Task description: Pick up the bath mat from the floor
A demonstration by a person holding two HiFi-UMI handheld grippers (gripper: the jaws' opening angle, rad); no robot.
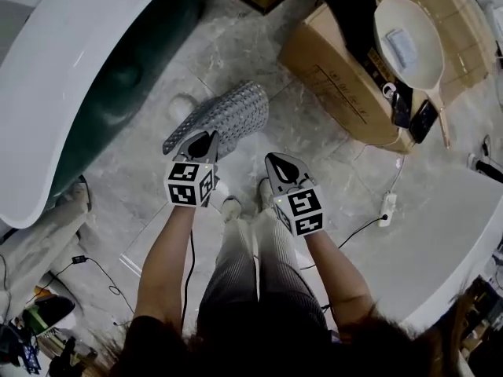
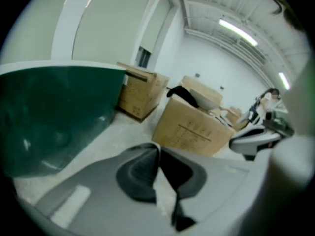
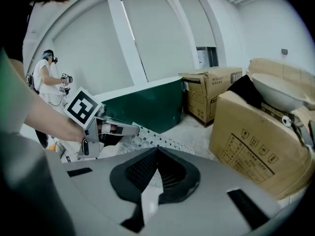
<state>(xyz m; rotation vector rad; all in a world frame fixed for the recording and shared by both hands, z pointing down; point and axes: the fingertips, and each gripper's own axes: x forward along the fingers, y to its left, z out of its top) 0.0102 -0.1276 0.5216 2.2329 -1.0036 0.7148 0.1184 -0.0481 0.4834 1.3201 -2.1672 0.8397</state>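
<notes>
Clearly, the grey, bumpy rubber bath mat (image 1: 232, 112) is already off the pale marble floor (image 1: 314, 140). The left gripper (image 1: 206, 140) has its jaws closed on one edge of the mat, and the rest of the mat reaches forward from there, near the dark green bathtub with a white rim (image 1: 149, 45). The right gripper (image 1: 277, 163) is beside it with its jaws pressed together and nothing between them.

In my judgement the step now is to finish the lift with a safe hold. Only a narrow strip of the edge is pinched and the mat looks floppy, so it can slip out or swing. It is better to raise it slowly and straight up, and not to pull it sideways toward the bathtub or the brown cardboard box (image 1: 330, 61). The free right gripper can open and take a second point on the same edge, well apart from the first. Then the weight is shared and the mat hangs flat.
</notes>
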